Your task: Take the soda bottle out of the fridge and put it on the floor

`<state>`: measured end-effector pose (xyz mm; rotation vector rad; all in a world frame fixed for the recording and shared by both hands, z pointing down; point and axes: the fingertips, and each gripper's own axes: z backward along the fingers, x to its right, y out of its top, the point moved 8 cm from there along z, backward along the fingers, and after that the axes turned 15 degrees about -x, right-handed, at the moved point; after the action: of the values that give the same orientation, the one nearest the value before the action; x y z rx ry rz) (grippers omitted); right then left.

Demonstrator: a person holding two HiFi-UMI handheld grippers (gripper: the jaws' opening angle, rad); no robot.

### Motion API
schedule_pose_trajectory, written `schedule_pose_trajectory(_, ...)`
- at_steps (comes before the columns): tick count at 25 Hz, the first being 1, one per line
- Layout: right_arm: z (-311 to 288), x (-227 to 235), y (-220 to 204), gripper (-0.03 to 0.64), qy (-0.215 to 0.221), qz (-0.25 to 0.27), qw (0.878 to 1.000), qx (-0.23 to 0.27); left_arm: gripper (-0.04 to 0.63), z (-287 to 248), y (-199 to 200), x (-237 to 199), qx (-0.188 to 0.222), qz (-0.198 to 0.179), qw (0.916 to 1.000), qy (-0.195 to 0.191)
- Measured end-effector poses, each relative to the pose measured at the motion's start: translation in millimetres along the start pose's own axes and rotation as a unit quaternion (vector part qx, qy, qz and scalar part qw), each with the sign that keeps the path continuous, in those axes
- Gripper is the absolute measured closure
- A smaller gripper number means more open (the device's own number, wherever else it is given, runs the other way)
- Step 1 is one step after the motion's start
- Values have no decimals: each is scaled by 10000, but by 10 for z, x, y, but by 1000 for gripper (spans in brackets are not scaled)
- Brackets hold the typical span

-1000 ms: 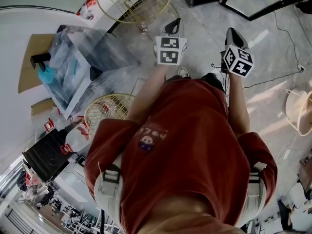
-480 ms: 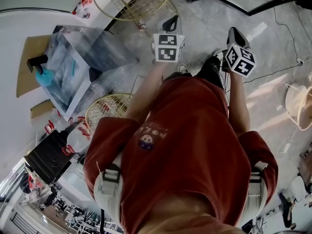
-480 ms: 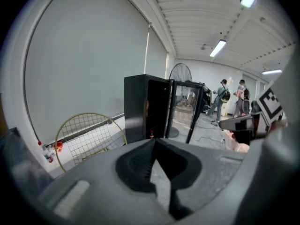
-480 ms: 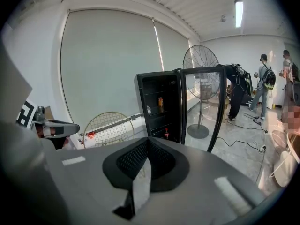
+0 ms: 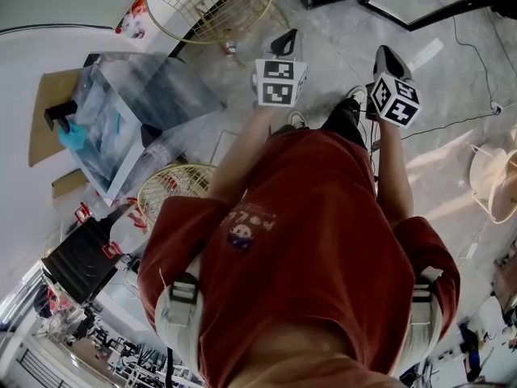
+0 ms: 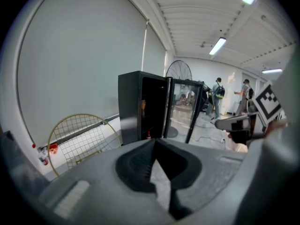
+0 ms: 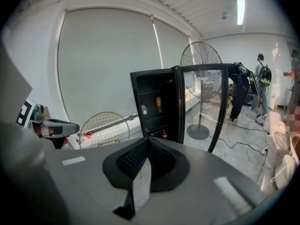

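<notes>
No lettering is legible, not even the red shirt (image 5: 323,217) print.

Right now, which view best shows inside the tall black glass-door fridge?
The right gripper view: the black fridge stands open, shelves and bottles visible. The left gripper view shows its interior dark; the head view barely shows it.

Floor (image 5: 452,160): polished stone-look tile, glossy, throws back light. Fridge (image 7: 136,107): black casing, smooth, semi-gloss. Fridge door (image 7: 206,102): clear glass in a black frame. Round wire panel (image 5: 212,2): gold-coloured metal mesh, shiny. Standing fan (image 7: 201,55): thin metal wire cage. Left gripper (image 6: 155,142) and right gripper (image 7: 147,139): grey matt plastic shells. Pads (image 7: 129,161): black, ribbed, rubbery-looking. Marker cube (image 5: 279,82): matt black-and-white print. Shirt (image 5: 315,241): red cloth, soft, matt. Plastic sheet (image 5: 137,103): clear film, crinkled, shiny. Brown board (image 5: 48,111): cardboard, dull.
</notes>
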<state>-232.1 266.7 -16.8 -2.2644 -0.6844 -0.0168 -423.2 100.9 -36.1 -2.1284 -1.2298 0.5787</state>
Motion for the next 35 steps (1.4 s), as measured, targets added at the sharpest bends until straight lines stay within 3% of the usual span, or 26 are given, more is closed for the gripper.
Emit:
schedule_pose_trajectory(14,-280,1446,660,617,196,-133,9997,-55,597,-860,949,822,-97,50,9996,247)
schedule_pose_trajectory(22,-473,2234,1095,617,484,440,9978,-118,595,-1269,1411,1252,-139,177,9975,675)
schedule_pose_trajectory(31,-962,2532,1316,617,924,823,9920,-250,597,-1678,1615,1398,-157,189,9948,984)
schedule_pose_trajectory(35,-1033,2547,1473,617,926,825,9921,-190,597,-1785,1690,1359,-155,348,9949,929)
